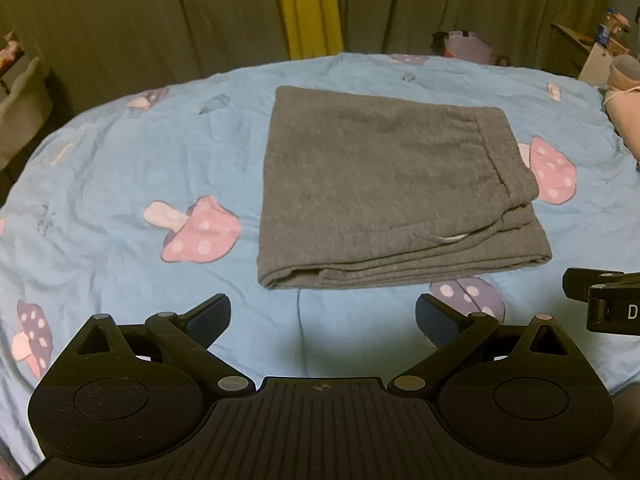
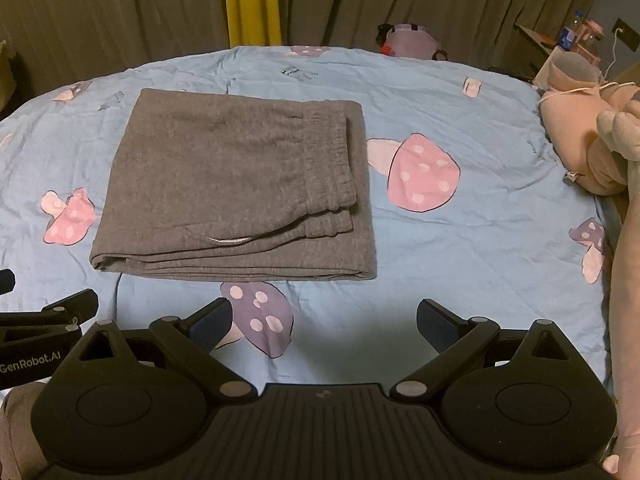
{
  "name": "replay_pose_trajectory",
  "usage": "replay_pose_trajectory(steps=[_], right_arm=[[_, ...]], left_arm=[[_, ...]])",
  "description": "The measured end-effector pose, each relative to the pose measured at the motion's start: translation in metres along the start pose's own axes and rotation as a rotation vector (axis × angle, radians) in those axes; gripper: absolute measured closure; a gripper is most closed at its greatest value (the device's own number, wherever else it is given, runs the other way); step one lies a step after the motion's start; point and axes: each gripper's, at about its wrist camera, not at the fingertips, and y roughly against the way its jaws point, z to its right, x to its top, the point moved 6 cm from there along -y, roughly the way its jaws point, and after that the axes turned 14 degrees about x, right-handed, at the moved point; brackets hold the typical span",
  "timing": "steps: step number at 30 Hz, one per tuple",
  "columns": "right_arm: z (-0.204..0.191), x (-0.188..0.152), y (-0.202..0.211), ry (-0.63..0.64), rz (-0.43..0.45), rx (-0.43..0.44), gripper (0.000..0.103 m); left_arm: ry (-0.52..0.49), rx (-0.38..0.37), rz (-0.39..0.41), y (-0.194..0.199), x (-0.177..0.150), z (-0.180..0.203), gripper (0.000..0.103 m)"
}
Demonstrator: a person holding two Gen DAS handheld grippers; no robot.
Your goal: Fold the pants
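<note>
Grey pants lie folded into a flat rectangle on the blue mushroom-print bed cover, waistband on the right side. They also show in the right wrist view. My left gripper is open and empty, held above the cover just in front of the pants' near edge. My right gripper is open and empty, in front of the pants' near right corner. Each gripper shows at the edge of the other's view: the right one, the left one.
A pink stuffed toy lies at the bed's right edge. Dark curtains with a yellow strip hang behind the bed. A purple bag sits past the far edge. A side table with bottles stands at far right.
</note>
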Motion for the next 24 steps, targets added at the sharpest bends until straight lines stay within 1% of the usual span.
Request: replay_pose_trajectory(steps=[12,15,19,24], right_arm=[[0.0026,-0.0034,0.0046,-0.01,0.024,0.006,0.004],[0.0046,-0.0041,0.0032,-0.02,0.022,0.01,0.004],[0.0046,-0.0048,0.0012,-0.008,0.019,-0.007,0.004],[0.0045,-0.0051,0.0013,-0.012,0.022,0.004,0.004]], left_arm=[[-0.011,0.014,0.022,0.0096,0.0004,0.0047,0.001],[-0.003,0.014,0.019,0.009,0.001,0.0055,0.001],[0.0,0.014,0.016,0.0072,0.001,0.0057,0.001],[-0.006,0.018,0.015,0.0061,0.0012,0.0067,0.001]])
